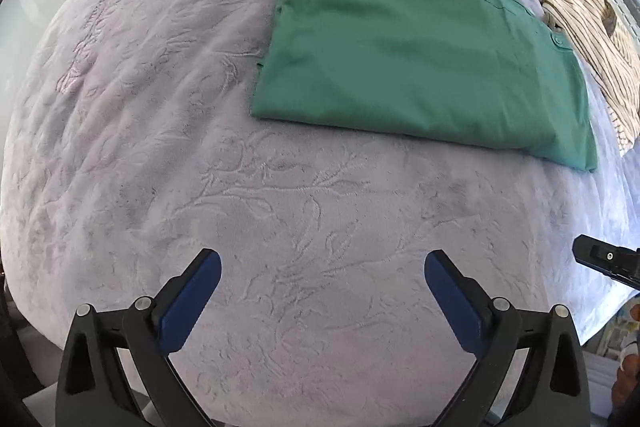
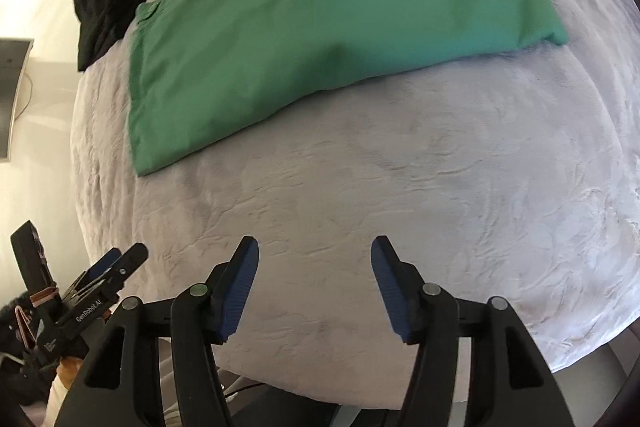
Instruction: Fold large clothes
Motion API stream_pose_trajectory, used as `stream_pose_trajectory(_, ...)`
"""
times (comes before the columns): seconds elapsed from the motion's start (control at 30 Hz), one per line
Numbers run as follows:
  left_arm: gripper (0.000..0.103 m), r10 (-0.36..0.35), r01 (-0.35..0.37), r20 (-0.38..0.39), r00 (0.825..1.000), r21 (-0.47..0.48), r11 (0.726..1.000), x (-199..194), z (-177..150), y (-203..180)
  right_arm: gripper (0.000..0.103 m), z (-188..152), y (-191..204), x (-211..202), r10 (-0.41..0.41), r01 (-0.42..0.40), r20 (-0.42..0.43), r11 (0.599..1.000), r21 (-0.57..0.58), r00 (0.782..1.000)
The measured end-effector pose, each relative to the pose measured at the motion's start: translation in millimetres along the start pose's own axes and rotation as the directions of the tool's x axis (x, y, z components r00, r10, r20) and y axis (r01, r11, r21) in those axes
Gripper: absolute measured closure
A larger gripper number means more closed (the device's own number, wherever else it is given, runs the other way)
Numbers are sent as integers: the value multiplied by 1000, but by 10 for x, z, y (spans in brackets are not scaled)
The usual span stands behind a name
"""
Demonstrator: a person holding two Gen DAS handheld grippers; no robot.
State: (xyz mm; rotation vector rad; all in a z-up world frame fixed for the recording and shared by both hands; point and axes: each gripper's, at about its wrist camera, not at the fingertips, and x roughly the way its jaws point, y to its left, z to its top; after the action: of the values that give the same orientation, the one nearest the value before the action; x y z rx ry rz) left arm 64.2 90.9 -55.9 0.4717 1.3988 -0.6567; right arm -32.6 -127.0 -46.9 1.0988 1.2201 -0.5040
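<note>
pale lilac embossed bedspread point(image 1: 168, 131), plain white wall point(image 2: 44, 3) behind

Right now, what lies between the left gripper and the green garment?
Only bare lavender bedspread separates the left gripper from the green garment, per the left wrist view.

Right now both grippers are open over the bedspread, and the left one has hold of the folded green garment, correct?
Not quite. The left gripper is open and empty over the bedspread; the left wrist view shows the folded green garment lying apart, ahead of it. The right gripper is open too.
</note>
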Motion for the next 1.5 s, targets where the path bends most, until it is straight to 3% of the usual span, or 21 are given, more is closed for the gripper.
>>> stream_pose_trajectory(0.13, 1, 5, -5, 5, 1000, -10, 1000, -3, 89, 74, 40, -18, 114, 21, -4, 4, -7, 1000, -12, 1000)
stream_pose_trajectory(0.2, 1, -11, 11, -3, 1000, -20, 1000, 4, 126, 112, 33, -11, 194, 17, -5, 5, -1, 1000, -25, 1000)
stream_pose_trajectory(0.23, 1, -14, 13, -7, 1000, -26, 1000, -6, 152, 156, 22, -13, 229, 2, -2, 2, 9, 999, -36, 1000)
stream_pose_trajectory(0.27, 1, -21, 20, -12, 1000, -30, 999, -20, 157, 163, 19, -17, 266, -17, 2, -1, 22, 999, -47, 1000)
stream_pose_trajectory(0.5, 1, -66, 66, 0, 998, -48, 997, 14, 188, 268, 16, -69, 496, -79, 29, -21, 69, 993, -113, 997)
stream_pose_trajectory(0.57, 1, -72, 72, 6, 997, -54, 996, 5, 171, 326, 0, -93, 540, -64, 34, -26, 67, 992, -122, 997)
stream_pose_trajectory(0.9, 1, -70, 74, 46, 997, -98, 992, 17, 234, 667, 0, -115, 706, 153, 96, -96, -15, 993, -73, 995)
stream_pose_trajectory(1.5, 1, -24, 27, 55, 998, -57, 998, 280, 529, 880, 0, 10, 797, 736, 218, -214, -34, 972, 92, 975)
